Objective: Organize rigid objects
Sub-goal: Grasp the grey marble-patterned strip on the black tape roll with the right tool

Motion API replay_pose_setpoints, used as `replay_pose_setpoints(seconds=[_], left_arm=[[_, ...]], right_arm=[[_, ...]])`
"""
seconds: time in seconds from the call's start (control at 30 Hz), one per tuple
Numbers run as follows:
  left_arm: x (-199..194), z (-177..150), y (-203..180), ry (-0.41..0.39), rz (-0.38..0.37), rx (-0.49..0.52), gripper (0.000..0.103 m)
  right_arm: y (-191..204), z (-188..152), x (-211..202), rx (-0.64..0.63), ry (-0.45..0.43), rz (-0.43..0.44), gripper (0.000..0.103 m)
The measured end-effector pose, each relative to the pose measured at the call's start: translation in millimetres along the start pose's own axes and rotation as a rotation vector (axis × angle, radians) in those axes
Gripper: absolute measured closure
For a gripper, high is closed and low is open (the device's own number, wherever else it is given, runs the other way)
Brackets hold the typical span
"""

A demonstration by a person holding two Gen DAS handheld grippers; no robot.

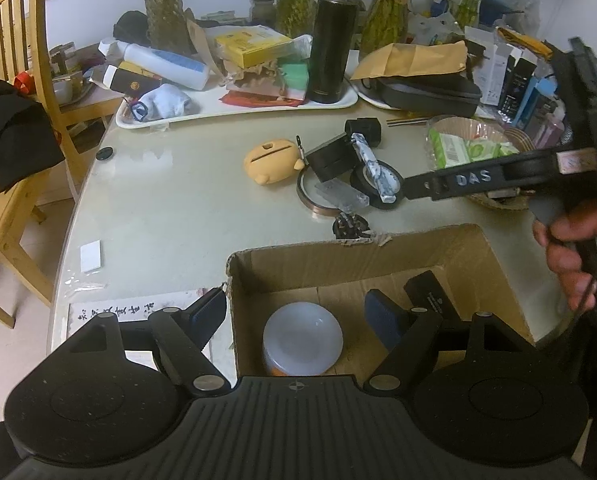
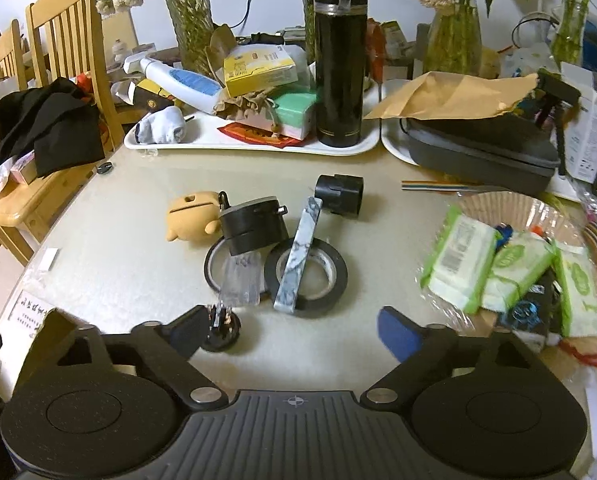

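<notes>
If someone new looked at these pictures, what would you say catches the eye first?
Probably the tall black thermos flask standing upright on the white tray at the back of the table. Next, the open brown cardboard box at the near edge, with a white-lidded jar inside and the open left gripper over it. Mid-table, a yellow duck-shaped case lies beside a black tape roll.

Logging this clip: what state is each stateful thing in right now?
Left gripper: open, empty, over the box.
Right gripper: open, empty, above the table.
Box: open-topped, holding a jar and a dark block.
Jar: lid on, upright.
Flask: capped, upright on the tray.
Tape roll: flat, marbled bar lying across it.
</notes>
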State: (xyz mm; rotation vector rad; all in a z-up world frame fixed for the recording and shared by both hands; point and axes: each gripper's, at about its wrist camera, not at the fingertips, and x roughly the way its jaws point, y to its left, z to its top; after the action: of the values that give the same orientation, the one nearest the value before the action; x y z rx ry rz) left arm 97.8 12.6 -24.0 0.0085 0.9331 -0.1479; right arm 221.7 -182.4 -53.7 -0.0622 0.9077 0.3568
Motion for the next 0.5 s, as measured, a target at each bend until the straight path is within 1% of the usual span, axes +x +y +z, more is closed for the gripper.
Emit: replay_pose_setpoints(seconds=[0.07,0.13,0.33,0.5], left_arm=[[2,2,1,-0.001,-0.002,0.0,0.027],[3,3,2,-0.002,-0.001,-0.002,0.027],[5,8,4,-0.007,0.001,0.004,0.027],[6,10,8,-0.007,0.005,-0.008,0.027]], right_arm=[[-2,4,8,0.008,0.006,0.008,0.024],[-5,8,19,0.02,0.022,0.019,0.04],[-11,18,47,0.055,0.049,0.042,0.058],[-13,28,66,0.078,0.06,0.052,0.069]])
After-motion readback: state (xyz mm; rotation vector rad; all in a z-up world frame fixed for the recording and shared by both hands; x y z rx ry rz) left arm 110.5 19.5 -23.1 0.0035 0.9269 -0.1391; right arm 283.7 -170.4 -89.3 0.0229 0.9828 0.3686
